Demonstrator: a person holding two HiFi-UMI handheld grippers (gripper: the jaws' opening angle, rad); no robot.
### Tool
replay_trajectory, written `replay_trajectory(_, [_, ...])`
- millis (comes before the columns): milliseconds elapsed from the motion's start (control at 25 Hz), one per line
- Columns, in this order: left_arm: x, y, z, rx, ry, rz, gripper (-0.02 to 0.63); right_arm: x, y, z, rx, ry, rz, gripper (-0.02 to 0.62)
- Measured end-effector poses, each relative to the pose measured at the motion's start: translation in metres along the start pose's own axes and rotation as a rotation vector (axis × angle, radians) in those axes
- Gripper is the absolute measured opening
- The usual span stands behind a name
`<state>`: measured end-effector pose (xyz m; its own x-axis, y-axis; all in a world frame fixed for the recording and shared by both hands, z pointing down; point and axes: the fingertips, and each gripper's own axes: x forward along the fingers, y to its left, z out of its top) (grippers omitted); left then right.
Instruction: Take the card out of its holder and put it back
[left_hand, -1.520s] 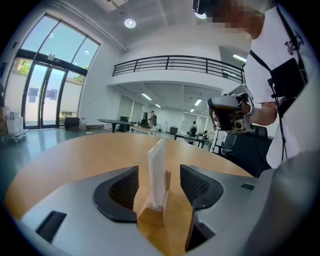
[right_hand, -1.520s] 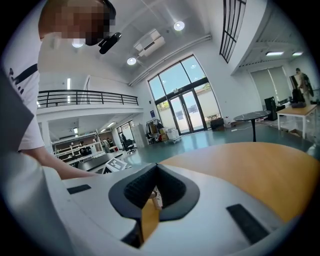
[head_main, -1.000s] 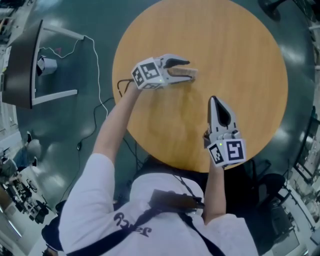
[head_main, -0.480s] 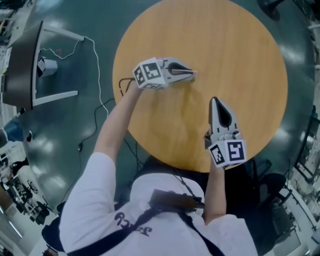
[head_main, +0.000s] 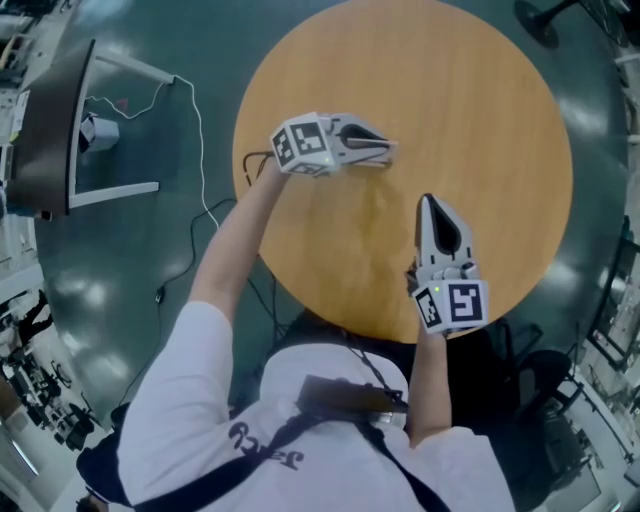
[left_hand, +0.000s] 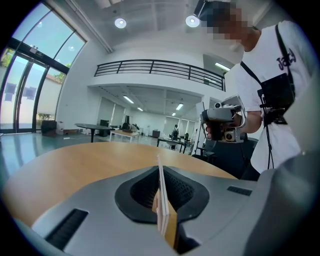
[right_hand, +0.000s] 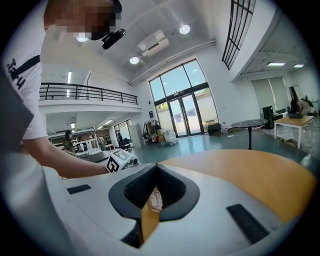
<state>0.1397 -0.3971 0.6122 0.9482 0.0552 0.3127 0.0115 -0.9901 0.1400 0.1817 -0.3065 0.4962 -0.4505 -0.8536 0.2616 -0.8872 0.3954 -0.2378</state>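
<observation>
On the round wooden table (head_main: 480, 120), my left gripper (head_main: 386, 150) lies low over the upper left part. Its jaws have just been closing and now pinch a thin tan card holder (head_main: 392, 151). In the left gripper view the holder (left_hand: 169, 224) stands edge-on between the shut jaws, with a white edge (left_hand: 160, 180) rising from it. My right gripper (head_main: 427, 201) hovers near the table's front and points away from me. In its own view, a thin pale printed card (right_hand: 155, 198) and a tan strip sit between its closed jaws.
A dark monitor on a white stand (head_main: 45, 130) sits on the floor side at the left, with a white cable (head_main: 200, 150) trailing past the table edge. A chair base (head_main: 545, 15) shows at the top right. The other gripper appears in each gripper view (left_hand: 225, 120) (right_hand: 120, 160).
The left jaws, wide open around the tan holder a second ago, have shut on it. The right gripper has stayed where it was.
</observation>
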Motion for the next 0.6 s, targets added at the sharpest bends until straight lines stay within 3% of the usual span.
replay_trajectory(600, [-0.045,-0.01,0.066,0.083,-0.025,0.078,0.028,-0.016,0.022,0.021,-0.02,-0.087,-0.004,0.024])
